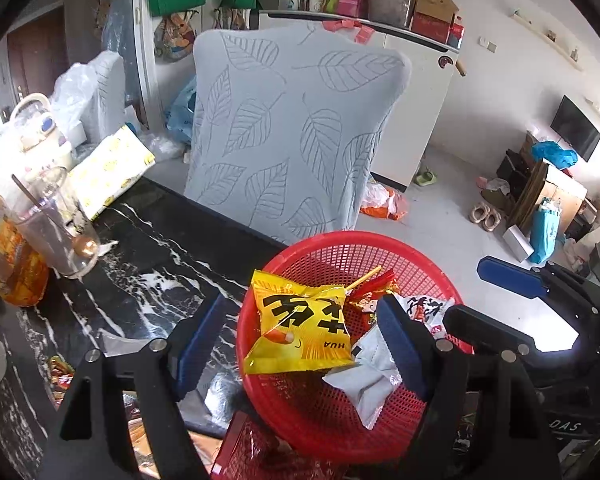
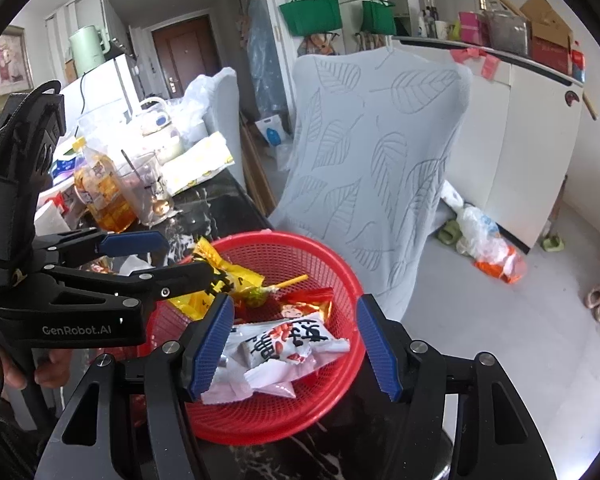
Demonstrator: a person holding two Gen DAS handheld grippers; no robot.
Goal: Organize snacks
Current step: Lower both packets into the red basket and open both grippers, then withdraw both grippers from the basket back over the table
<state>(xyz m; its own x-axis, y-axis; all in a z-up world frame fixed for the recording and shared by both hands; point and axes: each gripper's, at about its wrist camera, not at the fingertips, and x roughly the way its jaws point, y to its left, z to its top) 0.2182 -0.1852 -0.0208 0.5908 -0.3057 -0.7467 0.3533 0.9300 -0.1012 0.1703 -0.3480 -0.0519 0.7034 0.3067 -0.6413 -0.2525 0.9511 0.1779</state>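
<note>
one "hua" yellow snack packet [image 1: 300, 328]

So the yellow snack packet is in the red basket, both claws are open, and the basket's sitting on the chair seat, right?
Not quite. The red basket sits on the black marble table, at its edge beside the leaf-patterned chair, as the right wrist view shows. The rest holds: the yellow snack packet lies in the basket, and the left claw and right claw are both open.
</note>
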